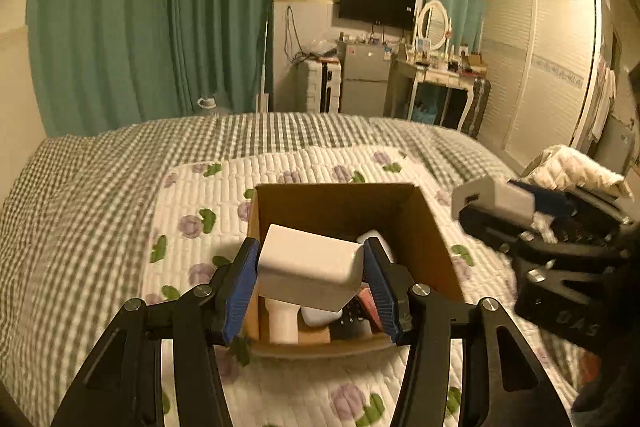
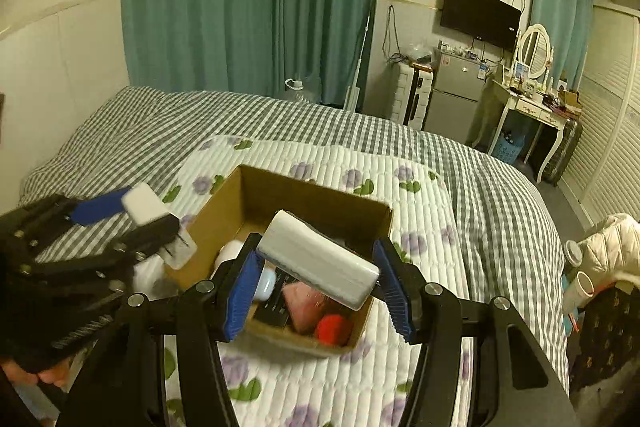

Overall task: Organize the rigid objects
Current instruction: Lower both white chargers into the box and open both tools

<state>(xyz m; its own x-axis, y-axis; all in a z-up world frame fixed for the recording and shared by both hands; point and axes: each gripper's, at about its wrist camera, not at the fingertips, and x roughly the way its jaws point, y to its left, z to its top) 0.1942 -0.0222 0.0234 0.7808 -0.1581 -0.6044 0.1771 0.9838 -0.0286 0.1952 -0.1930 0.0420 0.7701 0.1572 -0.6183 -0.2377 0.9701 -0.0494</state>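
Both grippers hover loaded over the cardboard box (image 1: 434,227), left gripper (image 1: 311,269) clamping a white block (image 1: 308,263), right gripper (image 2: 318,277) pinching a white power bank (image 2: 320,259) only diagonally, so it could twist free and miss the crowded box.
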